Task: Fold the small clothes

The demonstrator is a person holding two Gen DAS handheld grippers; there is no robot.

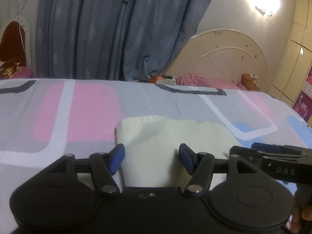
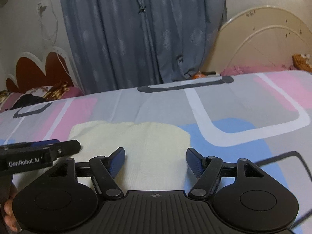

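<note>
Both tongs, the left gripper (image 1: 151,159) and right gripper (image 2: 155,161), are held wide open and empty over the cream cloth (image 1: 171,136), whose near edge at 6 o'clock must probably be pinched before folding.

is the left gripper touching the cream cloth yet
Cannot tell. In the left wrist view the left gripper is open over the cream cloth, but no gap or contact shows plainly.
</note>
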